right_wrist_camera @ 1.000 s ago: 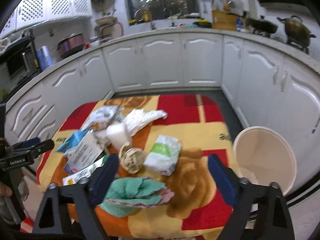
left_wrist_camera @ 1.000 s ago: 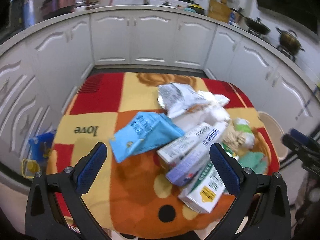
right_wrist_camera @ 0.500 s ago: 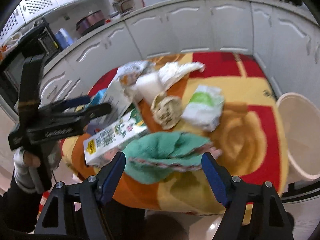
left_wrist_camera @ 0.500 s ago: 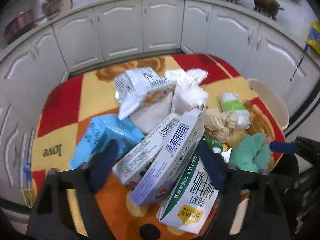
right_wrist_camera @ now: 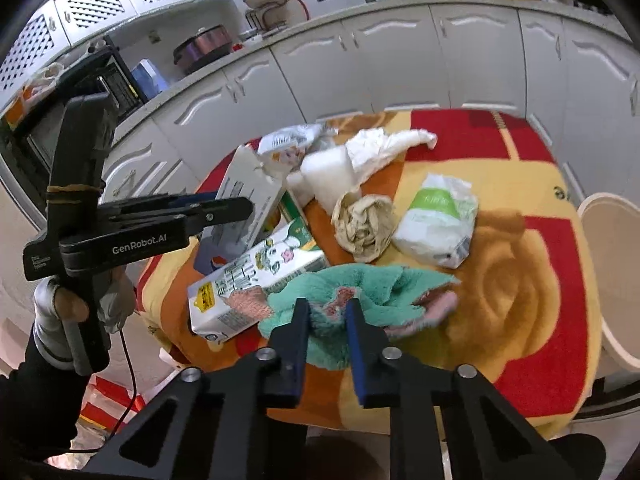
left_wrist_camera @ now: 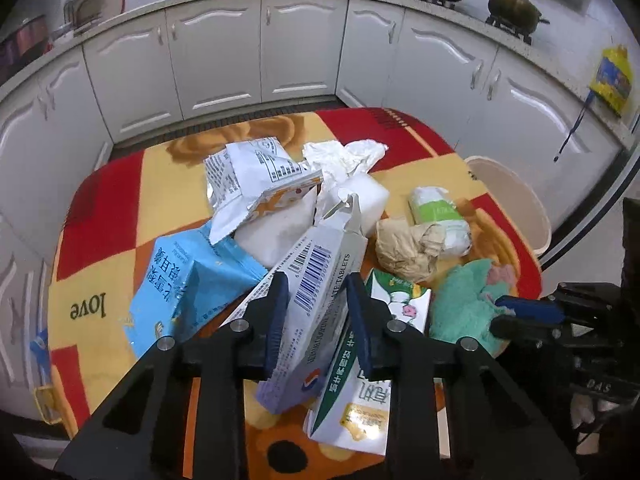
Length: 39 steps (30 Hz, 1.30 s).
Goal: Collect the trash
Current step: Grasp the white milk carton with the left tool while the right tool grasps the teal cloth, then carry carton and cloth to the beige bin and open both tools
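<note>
Broadly, the table (left_wrist_camera: 100,216) under its red, yellow and orange cloth carries the whole heap of trash, and the pale bin (left_wrist_camera: 516,208) stands just off its edge on the right gripper's side. Next in size, the green-and-white carton (right_wrist_camera: 256,280) lies flat near the front edge, with the teal cloth (right_wrist_camera: 360,284) overlapping one end. The blue pouch (left_wrist_camera: 188,280) lies on the left gripper's side of the heap, and the silver wrapper (left_wrist_camera: 256,176), white tissue (left_wrist_camera: 344,156), brown paper wad (left_wrist_camera: 404,248) and small green-labelled pack (left_wrist_camera: 440,216) lie farther back.

The left gripper (left_wrist_camera: 316,308) is clamped on the tablet box (left_wrist_camera: 316,280), whose long axis runs away from the gripper, its open far end tipped up over the pile. The right gripper (right_wrist_camera: 326,316) has its fingers drawn close on a fold of the teal cloth, pinching it.

The bin lies to the right of both grippers and nearer the right one, so the box would have to cross over the whole heap to reach it
</note>
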Available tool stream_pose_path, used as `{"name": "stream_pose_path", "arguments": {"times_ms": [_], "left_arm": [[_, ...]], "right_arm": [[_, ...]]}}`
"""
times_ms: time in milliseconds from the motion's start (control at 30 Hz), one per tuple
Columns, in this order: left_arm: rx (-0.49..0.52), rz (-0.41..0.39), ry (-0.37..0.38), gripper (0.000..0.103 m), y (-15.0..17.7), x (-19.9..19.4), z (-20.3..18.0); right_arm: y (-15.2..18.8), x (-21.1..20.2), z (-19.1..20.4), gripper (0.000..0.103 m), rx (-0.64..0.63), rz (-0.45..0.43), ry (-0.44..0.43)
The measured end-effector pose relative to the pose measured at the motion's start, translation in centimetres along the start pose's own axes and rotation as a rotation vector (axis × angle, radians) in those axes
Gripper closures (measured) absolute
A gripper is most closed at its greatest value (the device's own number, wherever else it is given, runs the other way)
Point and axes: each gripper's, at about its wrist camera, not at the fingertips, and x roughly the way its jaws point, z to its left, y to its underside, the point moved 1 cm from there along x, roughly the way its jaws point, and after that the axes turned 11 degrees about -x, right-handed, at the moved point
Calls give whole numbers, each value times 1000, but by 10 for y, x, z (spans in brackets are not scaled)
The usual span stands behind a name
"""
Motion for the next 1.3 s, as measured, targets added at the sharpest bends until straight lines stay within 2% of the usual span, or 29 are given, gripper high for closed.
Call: {"name": "stream_pose_path", "arguments": {"times_ms": [133,267,500,700,1100,1300], "left_arm": [[-9,-33,17,85,-8,-17,0],[-8,-55,38,85,-15,-31,-4],[-28,-56,53,86,-20,-36,-6],[-17,-89,87,86,-33,-50,-17],[60,-97,189,86,-57,-48,-91],[108,-71,217,86,-67,-33,-136]], "right_arm": [[-8,-18,-5,92,7,-45,14],[-14,-28,-9,93,7,-77,30],[-6,-30,-9,93,8,-68,29],[-15,-53,-15,94,10,-130,51],[-29,-101,-59,94,59,-216,176],[-28,-121,-93,94,103,-234,255]]}}
